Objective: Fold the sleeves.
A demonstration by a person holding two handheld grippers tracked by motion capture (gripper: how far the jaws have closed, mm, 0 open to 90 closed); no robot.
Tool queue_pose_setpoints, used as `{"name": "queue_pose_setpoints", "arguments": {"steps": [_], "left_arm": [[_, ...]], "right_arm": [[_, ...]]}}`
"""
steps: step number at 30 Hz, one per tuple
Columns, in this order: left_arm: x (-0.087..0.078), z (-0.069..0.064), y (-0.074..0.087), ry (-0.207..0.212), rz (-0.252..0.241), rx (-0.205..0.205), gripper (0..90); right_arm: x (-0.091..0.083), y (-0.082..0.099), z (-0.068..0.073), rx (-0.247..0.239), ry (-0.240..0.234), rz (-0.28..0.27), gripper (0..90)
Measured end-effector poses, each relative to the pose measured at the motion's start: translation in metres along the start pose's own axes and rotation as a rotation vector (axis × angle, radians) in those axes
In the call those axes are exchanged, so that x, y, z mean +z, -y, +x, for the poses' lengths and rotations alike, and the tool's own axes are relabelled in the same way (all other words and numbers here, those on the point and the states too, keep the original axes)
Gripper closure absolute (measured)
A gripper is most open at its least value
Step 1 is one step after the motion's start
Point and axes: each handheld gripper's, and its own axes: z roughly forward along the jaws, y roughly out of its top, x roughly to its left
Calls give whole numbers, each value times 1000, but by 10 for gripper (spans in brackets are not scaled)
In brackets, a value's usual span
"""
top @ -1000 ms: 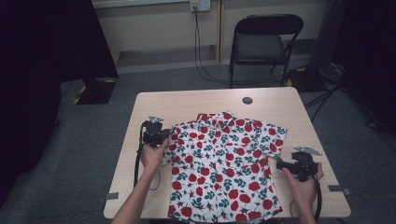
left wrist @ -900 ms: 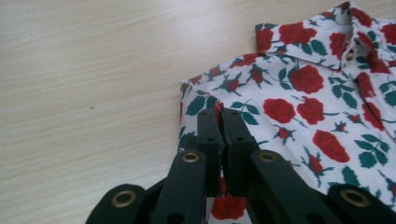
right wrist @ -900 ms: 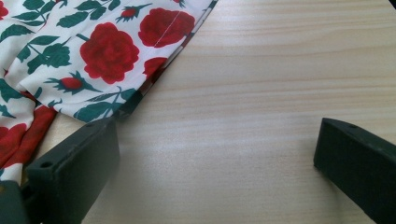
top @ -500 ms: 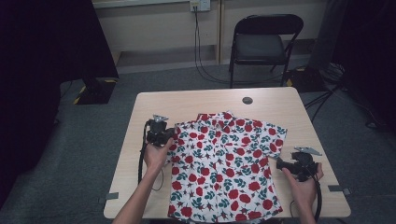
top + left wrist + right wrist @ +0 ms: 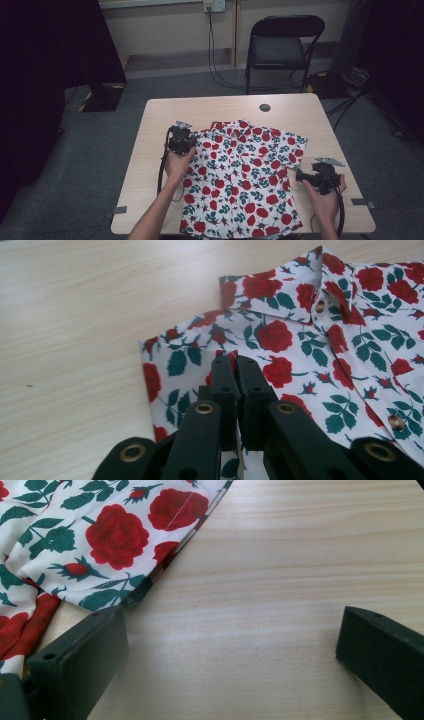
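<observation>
Shirt [image 5: 240, 175] bears rose print, no readable writing.

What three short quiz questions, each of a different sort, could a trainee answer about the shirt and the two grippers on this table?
1. True or false: the right gripper has its jaws shut on the shirt.
2. Multiple choice: where does the small dark round thing lie? A) on the shirt; B) on the bare table, beyond the collar; C) on the chair.
3. Fill in: the left gripper has its jaws ____ over the folded sleeve.

Key:
1. False. Its jaws stand wide apart over the bare wood beside the shirt's edge.
2. B.
3. Shut. Whether cloth is pinched between them cannot be told.
</observation>
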Motion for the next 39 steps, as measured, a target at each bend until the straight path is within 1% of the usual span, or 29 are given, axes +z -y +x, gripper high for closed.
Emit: {"name": "queue_pose_setpoints", "arguments": {"steps": [4, 5, 9, 11, 13, 17, 19, 22, 23, 27, 29, 31, 36, 37, 38, 39], "left_arm": [[9, -6, 1, 8, 16, 8, 880], [12, -7, 1, 10, 18, 5, 880], [22, -10, 1, 7, 35, 8, 880], [27, -11, 1, 3, 44, 11, 880], [33, -12, 1, 7, 55, 1, 880], [41, -14, 3, 10, 66, 6, 880], [45, -14, 3, 12, 67, -1, 880], [50, -15, 3, 11, 79, -1, 880], [53, -16, 2, 5, 83, 0, 880], [61, -16, 4, 3, 102, -7, 879], [63, -17, 5, -2, 106, -10, 879], [66, -18, 6, -5, 110, -5, 879], [71, -19, 8, -4, 129, -23, 873], [72, -20, 9, -2, 136, -21, 872], [72, -21, 9, -8, 133, -10, 871], [72, -22, 9, -7, 133, -8, 866]], "right_arm": [[0, 0, 0, 0, 0, 0, 0], [0, 0, 0, 0, 0, 0, 0], [0, 0, 0, 0, 0, 0, 0], [0, 0, 0, 0, 0, 0, 0], [0, 0, 0, 0, 0, 0, 0], [0, 0, 0, 0, 0, 0, 0], [0, 0, 0, 0, 0, 0, 0], [0, 0, 0, 0, 0, 0, 0], [0, 0, 0, 0, 0, 0, 0], [0, 0, 0, 0, 0, 0, 0], [0, 0, 0, 0, 0, 0, 0], [0, 0, 0, 0, 0, 0, 0], [0, 0, 0, 0, 0, 0, 0], [0, 0, 0, 0, 0, 0, 0], [0, 0, 0, 0, 0, 0, 0], [0, 0, 0, 0, 0, 0, 0]]}}
